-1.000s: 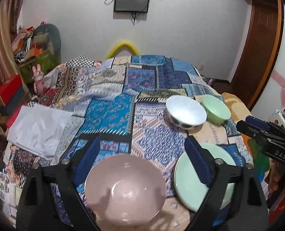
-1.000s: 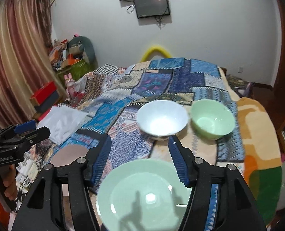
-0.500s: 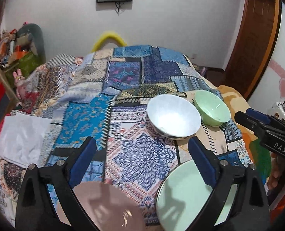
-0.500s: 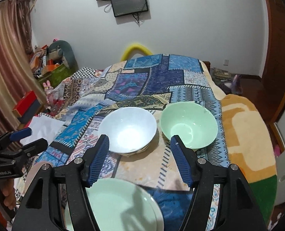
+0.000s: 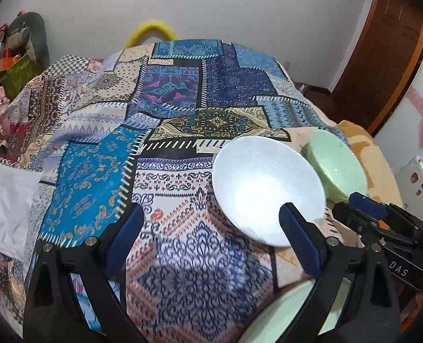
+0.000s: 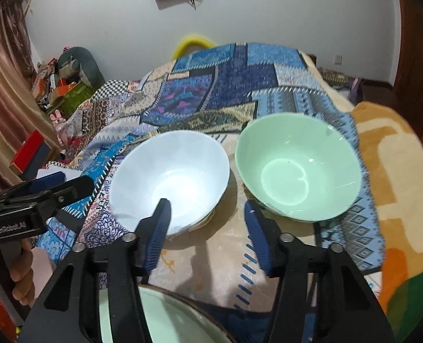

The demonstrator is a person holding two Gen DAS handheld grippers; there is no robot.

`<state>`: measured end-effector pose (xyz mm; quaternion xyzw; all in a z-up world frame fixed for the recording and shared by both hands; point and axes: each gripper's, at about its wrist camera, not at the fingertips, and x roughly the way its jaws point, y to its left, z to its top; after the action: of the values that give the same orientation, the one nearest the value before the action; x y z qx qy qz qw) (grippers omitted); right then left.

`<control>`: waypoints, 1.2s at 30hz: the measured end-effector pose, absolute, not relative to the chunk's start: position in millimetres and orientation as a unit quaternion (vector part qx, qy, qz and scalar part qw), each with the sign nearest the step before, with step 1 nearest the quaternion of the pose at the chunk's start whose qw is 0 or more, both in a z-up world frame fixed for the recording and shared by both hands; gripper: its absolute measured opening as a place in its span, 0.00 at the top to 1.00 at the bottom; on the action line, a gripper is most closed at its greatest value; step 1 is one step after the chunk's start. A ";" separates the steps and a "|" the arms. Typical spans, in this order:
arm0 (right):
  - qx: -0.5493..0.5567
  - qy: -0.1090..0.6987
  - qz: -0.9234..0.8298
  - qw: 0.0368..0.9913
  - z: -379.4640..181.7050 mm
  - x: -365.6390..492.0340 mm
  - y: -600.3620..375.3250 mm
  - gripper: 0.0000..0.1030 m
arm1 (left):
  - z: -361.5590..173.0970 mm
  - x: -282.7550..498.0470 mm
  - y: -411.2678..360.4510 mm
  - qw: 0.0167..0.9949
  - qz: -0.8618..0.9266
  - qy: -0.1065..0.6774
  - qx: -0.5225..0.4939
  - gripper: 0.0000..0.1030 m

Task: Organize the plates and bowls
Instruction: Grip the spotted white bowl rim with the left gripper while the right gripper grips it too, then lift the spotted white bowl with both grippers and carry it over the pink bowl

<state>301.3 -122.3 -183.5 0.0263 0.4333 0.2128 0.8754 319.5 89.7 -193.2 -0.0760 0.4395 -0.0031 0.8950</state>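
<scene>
A white bowl (image 5: 265,188) (image 6: 168,177) sits on the patchwork bedspread (image 5: 165,131), with a green bowl (image 5: 337,168) (image 6: 297,168) right of it. A green plate (image 5: 294,314) (image 6: 160,317) lies nearer, at the bottom edge of both views. My left gripper (image 5: 211,234) is open and empty, its right finger just before the white bowl's near rim. My right gripper (image 6: 207,217) is open and empty, hovering in front of the gap between the two bowls. Each gripper shows in the other's view: the right one (image 5: 383,225), the left one (image 6: 39,194).
A white cloth (image 5: 2,203) lies at the bed's left edge. Cluttered boxes and a red box (image 6: 28,151) stand left of the bed. An orange blanket (image 6: 397,171) covers the right side. A wooden door (image 5: 383,54) is at the back right.
Both grippers have moved forward toward the two bowls. The pink bowl has dropped out of the left wrist view and the green plate has slid to the bottom edge.
</scene>
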 end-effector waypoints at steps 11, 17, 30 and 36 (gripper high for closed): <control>0.032 0.463 0.221 0.858 -205.5 316.8 -111.0 0.73 | -227.6 362.2 94.5 0.878 -0.009 0.474 -0.068 0.45; 0.038 0.471 0.223 0.853 -210.4 322.4 -107.5 0.73 | -239.5 371.3 92.7 0.868 -0.022 0.491 -0.067 0.63; 0.036 0.469 0.227 0.853 -207.5 321.4 -105.5 0.76 | -245.7 375.4 77.6 0.864 -0.041 0.499 -0.049 0.88; 0.029 0.466 0.229 0.854 -197.7 311.5 -108.0 0.76 | -237.2 361.3 74.4 0.865 -0.042 0.499 -0.043 0.87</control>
<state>311.5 -108.0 -197.7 0.0286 0.4658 0.2289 0.8543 361.3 74.4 -237.2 -0.0433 0.4988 -0.0421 0.8646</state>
